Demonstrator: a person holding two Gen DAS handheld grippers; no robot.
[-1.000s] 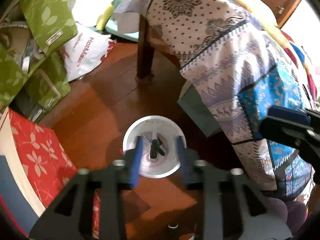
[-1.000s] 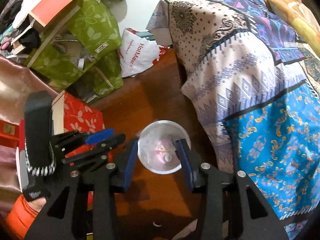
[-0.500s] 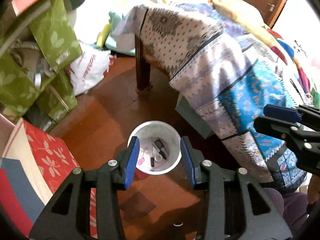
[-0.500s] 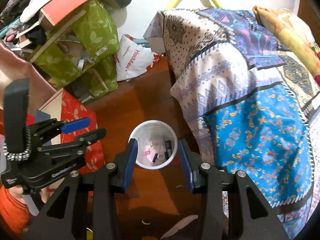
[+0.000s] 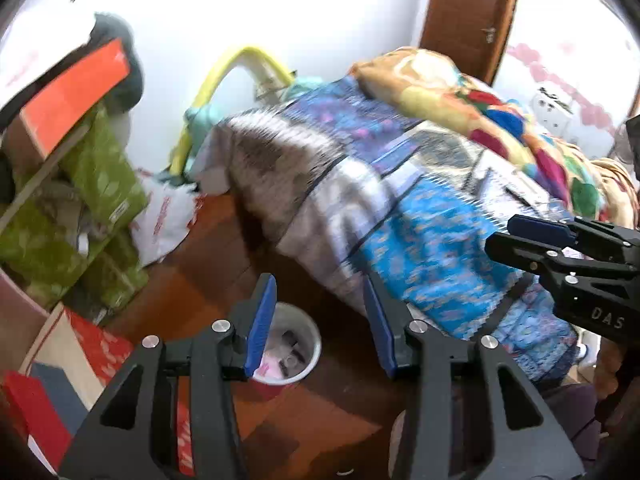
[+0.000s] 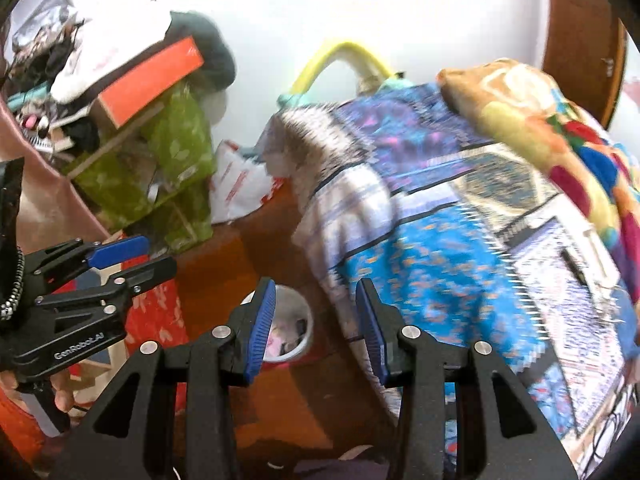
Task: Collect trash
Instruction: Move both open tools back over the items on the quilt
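A small white bin (image 5: pixel 294 316) stands on the wooden floor beside the bed, holding pink wrappers and small dark bits of trash. My left gripper (image 5: pixel 320 322) hangs well above it with its jaws opening and nothing between the blue pads. The left pad covers the bin's left rim. The right wrist view shows the same bin (image 6: pixel 294 302) below my right gripper (image 6: pixel 316 326), which is open and empty. Each gripper shows in the other's view: the right gripper (image 5: pixel 504 236) at the right edge, the left gripper (image 6: pixel 158 256) at the left, held by a hand.
A bed with a blue and white patterned sheet (image 5: pixel 432 248) and a colourful blanket (image 5: pixel 480 112) fills the right. Green bags (image 5: pixel 96 184), a white plastic bag (image 5: pixel 164 216) and a red floral box (image 5: pixel 100 352) crowd the left. A wooden door (image 5: pixel 468 12) stands behind.
Both grippers have risen away from the bin and tilted up, so the bin looks smaller and lower and the wall and door have come into view. The left jaws stand slightly wider.
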